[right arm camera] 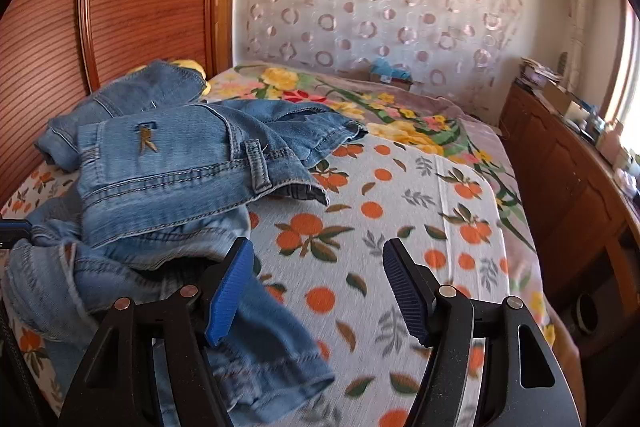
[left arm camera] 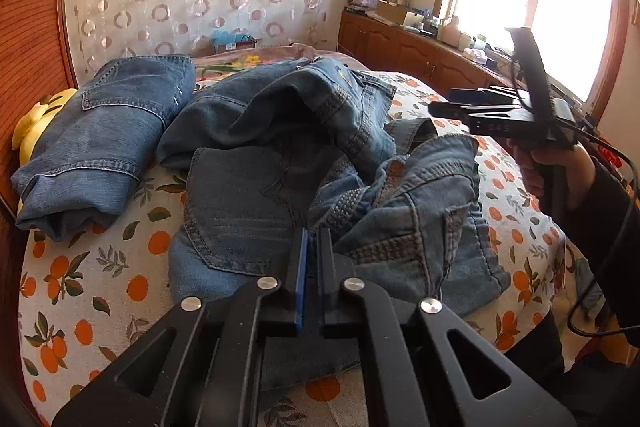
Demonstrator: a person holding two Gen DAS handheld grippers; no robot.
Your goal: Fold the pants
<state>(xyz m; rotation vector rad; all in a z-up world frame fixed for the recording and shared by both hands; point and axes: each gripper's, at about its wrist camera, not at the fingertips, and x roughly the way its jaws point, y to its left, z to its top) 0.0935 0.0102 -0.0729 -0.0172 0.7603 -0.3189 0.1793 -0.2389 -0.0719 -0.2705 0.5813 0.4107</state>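
A crumpled pair of jeans (left arm camera: 304,163) is lying in a heap on the bed (left arm camera: 120,291), spread over the sheet printed with oranges, its waistband and pockets turned up in loose folds. To its left a second pair of jeans (left arm camera: 100,139), already folded into a neat bundle, is resting near the wooden headboard (left arm camera: 28,27), partly covering a yellow soft toy (left arm camera: 36,119).

The left gripper (left arm camera: 313,239) is hovering low over the near edge of the heap with its jaws almost together, only a thin slit showing between them; whether any denim is pinched there cannot be told. The right gripper (right arm camera: 318,283) is standing open with nothing between its blue pads (right arm camera: 228,291), over bare sheet just beside the heap. In the left wrist view a person's hand (left arm camera: 560,171) is holding it by its handle, above the right side of the bed.
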